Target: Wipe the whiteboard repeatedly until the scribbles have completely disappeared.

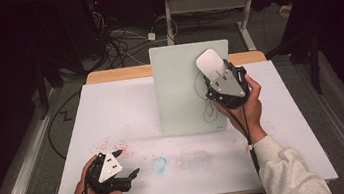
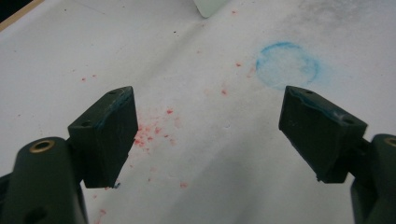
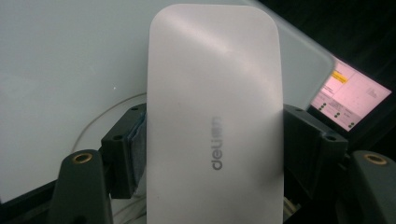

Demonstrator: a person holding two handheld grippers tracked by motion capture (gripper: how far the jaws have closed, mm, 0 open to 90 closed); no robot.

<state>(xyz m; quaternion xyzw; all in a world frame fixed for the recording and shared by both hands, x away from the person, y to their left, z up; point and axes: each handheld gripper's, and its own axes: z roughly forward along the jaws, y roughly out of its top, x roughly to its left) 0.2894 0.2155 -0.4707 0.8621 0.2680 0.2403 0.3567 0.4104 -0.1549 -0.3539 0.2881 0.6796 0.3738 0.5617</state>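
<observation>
At the near left, the left gripper (image 1: 131,174) is held over the stained table (image 1: 112,115) with jaws spread wide, nothing between them. Farther right, the white eraser (image 1: 207,62) is clamped by the right gripper (image 1: 217,73) against the glass board (image 1: 180,96).

Dark room, cable-strewn floor (image 1: 122,40)

stained counter, cables and a lit screen

the white counter (image 1: 112,115) carries a scatter of red specks (image 1: 110,144) at its near left and a smudged blue ring (image 1: 159,164) near the middle of its front. a wooden edge (image 1: 116,74) shows at the back. beyond it lie tangled cables (image 1: 117,41) on the floor beside a white frame (image 1: 208,1). a lit screen (image 3: 350,100) glows at the right.
</observation>
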